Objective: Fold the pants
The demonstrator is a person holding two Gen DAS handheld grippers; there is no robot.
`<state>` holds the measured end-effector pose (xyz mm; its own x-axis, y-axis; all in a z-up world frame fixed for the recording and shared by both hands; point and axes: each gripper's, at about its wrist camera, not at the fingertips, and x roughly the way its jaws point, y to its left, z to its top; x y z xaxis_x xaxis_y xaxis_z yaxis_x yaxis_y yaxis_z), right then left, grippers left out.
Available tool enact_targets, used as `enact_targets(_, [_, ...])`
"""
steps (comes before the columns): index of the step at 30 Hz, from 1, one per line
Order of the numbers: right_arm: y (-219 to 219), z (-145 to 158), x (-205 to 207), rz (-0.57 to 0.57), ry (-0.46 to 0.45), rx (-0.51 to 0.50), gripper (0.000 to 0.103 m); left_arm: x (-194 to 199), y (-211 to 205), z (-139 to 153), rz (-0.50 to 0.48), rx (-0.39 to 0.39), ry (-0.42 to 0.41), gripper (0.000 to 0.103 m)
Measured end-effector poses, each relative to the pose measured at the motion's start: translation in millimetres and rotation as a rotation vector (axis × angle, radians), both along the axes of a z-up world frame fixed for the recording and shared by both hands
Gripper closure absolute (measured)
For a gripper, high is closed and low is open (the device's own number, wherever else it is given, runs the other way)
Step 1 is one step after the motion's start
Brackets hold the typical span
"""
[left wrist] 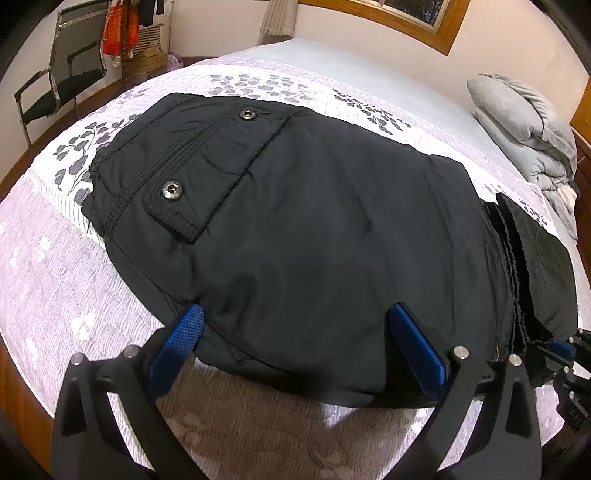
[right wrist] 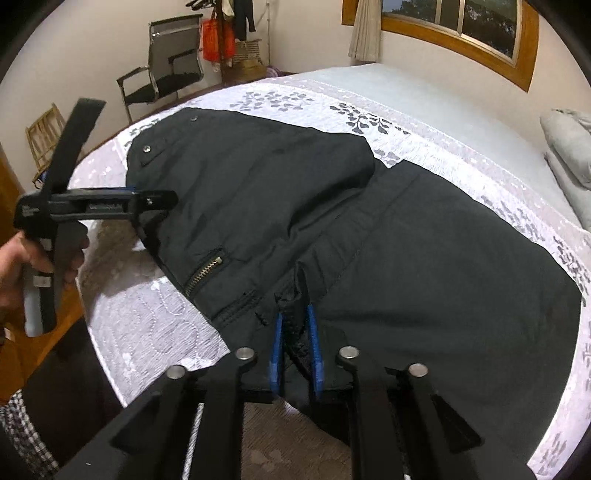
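Bed (left wrist: 74, 266), black pants (left wrist: 314, 221); left gripper (left wrist: 295, 332) apart, right gripper (right wrist: 295, 332) clamped on hem

No text, label, brand or number can be read anywhere — the snap buttons on the pants (left wrist: 295, 229) show some embossing, but it is too small and blurred to make out.

A home bedroom. A bed (left wrist: 92, 258) with a lilac quilted spread fills the view, a folded grey duvet (left wrist: 532, 125) at its head, beneath a wood-framed window (right wrist: 454, 26) with a curtain (right wrist: 364, 33). A mesh chair (right wrist: 166, 70) and hung clothes (right wrist: 240, 18) stand by the wall.
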<state>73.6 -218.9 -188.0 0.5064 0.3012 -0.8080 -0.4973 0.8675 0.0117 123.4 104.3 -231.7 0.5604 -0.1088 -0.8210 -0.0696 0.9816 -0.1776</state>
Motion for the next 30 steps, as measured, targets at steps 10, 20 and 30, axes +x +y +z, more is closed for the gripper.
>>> enact_targets(10, [-60.5,36.2,-19.3,-0.096,0.017,0.156,0.063,-8.6,27.0,14.5,0.069,-0.141,0.020,0.003])
enact_targets(20, [-213.4,38.8,-21.0,-0.536,0.045,0.312,0.062,-23.6,111.3,11.9,0.299,-0.385,0.024,0.003])
enact_targets(30, [-216.2,29.5,-19.4,-0.539,0.043,0.305,0.063,1.4,141.5,-12.9,0.392,-0.678,0.043,0.003])
